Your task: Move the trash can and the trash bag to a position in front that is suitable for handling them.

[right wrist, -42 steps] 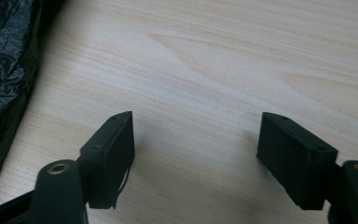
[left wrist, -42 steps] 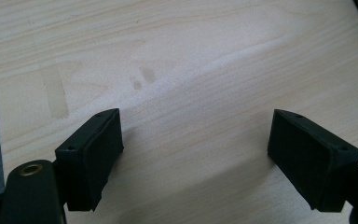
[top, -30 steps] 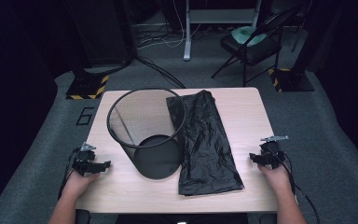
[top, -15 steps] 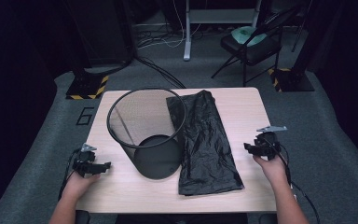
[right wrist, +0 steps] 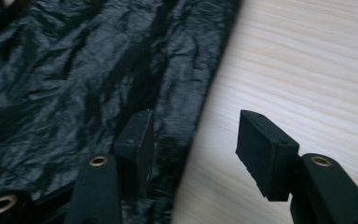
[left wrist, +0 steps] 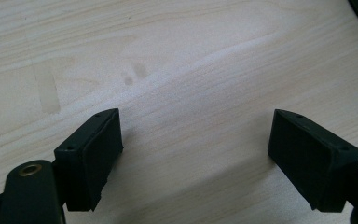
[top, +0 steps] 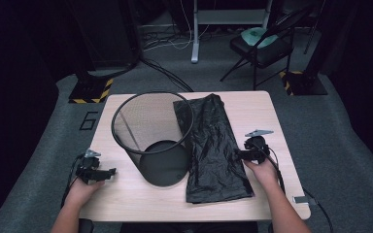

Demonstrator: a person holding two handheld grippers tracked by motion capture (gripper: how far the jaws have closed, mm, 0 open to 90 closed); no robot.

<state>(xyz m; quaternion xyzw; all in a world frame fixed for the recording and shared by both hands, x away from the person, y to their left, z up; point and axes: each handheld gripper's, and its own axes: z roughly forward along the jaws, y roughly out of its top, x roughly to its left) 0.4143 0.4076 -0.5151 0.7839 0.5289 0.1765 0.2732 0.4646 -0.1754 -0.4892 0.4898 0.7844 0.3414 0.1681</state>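
R gripper (right wrist: 193, 154) moved in over black bag (top: 213, 145) edge, jaws half-open, empty; L gripper (left wrist: 193, 158) wide open.

The desk (top: 141, 204) is pale wood with fine grain lines. On it, the bin bag (top: 213, 145) is glossy black and crinkled, and the mesh wastebasket (top: 150, 136) is black wire netting. Both tongs, left tongs (top: 108, 171) and right tongs (top: 238, 154), look matt black. The floor (top: 345, 145) is grey, perhaps carpet.

Folding chair (top: 260, 46) and desk legs (top: 194, 34) beyond the table (top: 262, 111)
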